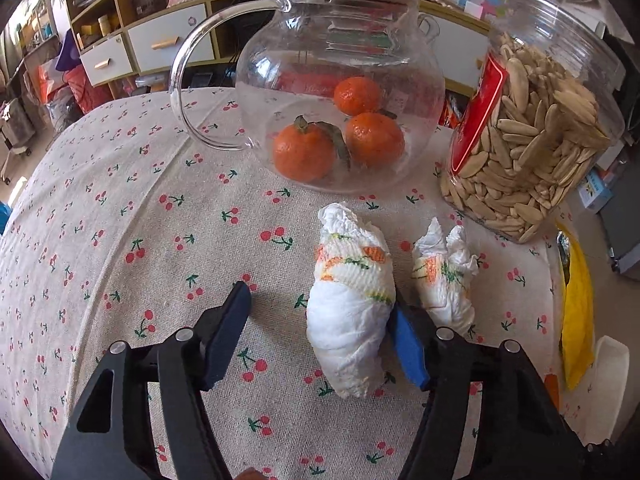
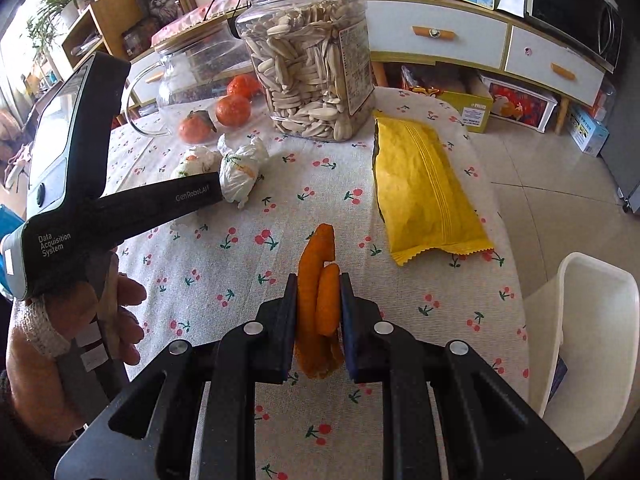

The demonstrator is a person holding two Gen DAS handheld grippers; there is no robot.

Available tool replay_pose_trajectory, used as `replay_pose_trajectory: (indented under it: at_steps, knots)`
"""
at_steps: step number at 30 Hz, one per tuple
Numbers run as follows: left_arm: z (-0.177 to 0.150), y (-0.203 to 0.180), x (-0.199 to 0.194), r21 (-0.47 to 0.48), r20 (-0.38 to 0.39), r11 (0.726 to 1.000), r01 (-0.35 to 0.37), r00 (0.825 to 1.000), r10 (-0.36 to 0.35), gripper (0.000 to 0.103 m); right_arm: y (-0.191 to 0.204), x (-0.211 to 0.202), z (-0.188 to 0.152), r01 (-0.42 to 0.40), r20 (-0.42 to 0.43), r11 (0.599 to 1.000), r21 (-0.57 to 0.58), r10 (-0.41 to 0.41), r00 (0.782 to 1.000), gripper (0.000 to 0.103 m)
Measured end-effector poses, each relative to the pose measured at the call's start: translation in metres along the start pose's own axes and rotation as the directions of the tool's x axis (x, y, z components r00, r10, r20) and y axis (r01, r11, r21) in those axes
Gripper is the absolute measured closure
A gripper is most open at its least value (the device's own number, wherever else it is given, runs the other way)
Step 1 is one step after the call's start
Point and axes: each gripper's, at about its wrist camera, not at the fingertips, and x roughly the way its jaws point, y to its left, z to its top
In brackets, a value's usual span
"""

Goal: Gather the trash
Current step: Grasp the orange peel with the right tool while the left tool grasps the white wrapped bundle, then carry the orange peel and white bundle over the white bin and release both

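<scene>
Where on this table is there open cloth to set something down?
Open: the cloth left of the glass teapot and the near crumpled tissue; also between orange peel and yellow snack bag. Crowded: around the seed jar.

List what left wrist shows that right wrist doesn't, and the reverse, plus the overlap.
Left wrist only: the left gripper from behind, open, the larger tissue wad between its pads, touching only the right pad.

Right wrist only: the right gripper shut on orange peel, the hand holding the left gripper, and most of the white bin.

Both: the two tissue wads, the glass teapot with tangerines, the seed jar, the yellow snack bag, the cherry tablecloth.
</scene>
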Motion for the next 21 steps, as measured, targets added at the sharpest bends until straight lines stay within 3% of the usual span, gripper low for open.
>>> replay_pose_trajectory:
  at_steps: [2,6,21]
  knots:
    - [0.000,0.000,-0.002,0.014,0.006,1.000,-0.001,1.000,0.001,0.057,0.000,-0.001,0.000,0.000,0.000,1.000,-0.002,0.000,1.000,0.085]
    - [-0.005,0.003,-0.008,0.018,0.012,1.000,0.006,1.000,-0.006,0.074,0.003,-0.002,-0.001,0.000,0.002,1.000,-0.013,0.000,1.000,0.085]
    - [-0.060,0.041,-0.041,-0.031,-0.012,0.999,-0.026,1.000,0.025,0.077,0.012,-0.026,-0.013,-0.009,0.039,0.997,-0.071,0.011,0.999,0.085]
